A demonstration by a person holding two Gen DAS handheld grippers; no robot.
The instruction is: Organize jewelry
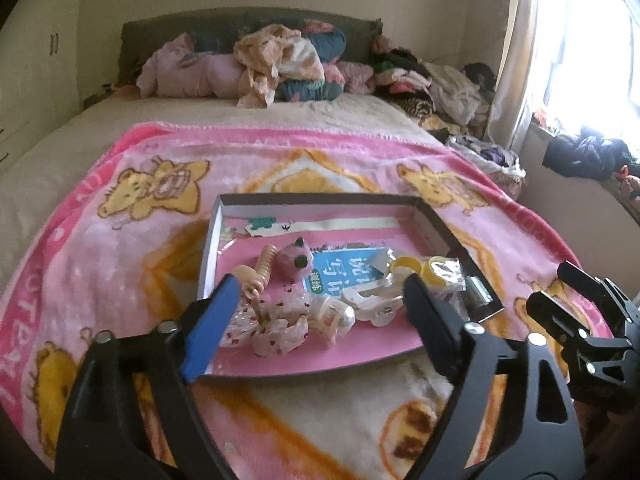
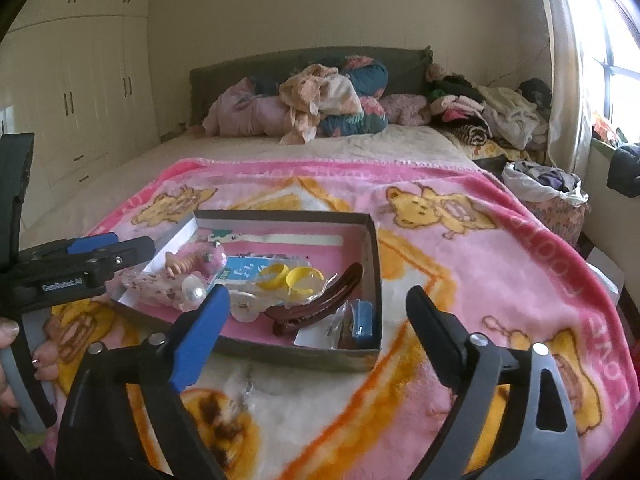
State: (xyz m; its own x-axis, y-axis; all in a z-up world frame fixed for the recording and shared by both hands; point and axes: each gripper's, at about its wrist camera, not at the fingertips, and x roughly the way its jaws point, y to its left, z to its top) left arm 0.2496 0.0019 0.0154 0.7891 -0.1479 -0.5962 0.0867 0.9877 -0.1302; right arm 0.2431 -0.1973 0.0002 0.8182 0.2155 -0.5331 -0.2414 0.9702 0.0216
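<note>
Your jewelry sat in a shallow box (image 2: 370,240) with a pink floor, resting on the pink blanket (image 2: 460,248) at the foot of the bed (image 1: 320,116). Inside it you had a brown clip (image 2: 316,300) leaning toward the right wall, a blue item (image 2: 362,322) in the near right corner, two yellow rings (image 2: 290,278) in clear wrap, a blue card (image 2: 242,270), a beige coil (image 1: 262,270), a pink ball (image 1: 296,258), a white clip (image 1: 370,300) and a spotted bow (image 1: 276,324) near the front left. Your left hand-held gripper (image 1: 316,306) hung over the box's near left part with its jaws spread wide and nothing between them, the blue pad just beside the coil. Your right hand-held gripper (image 2: 318,312) was likewise wide apart and empty, poised over the box's near edge, the brown clip showing between its fingers. Behind, bedding (image 2: 320,96) was heaped at the headboard.
</note>
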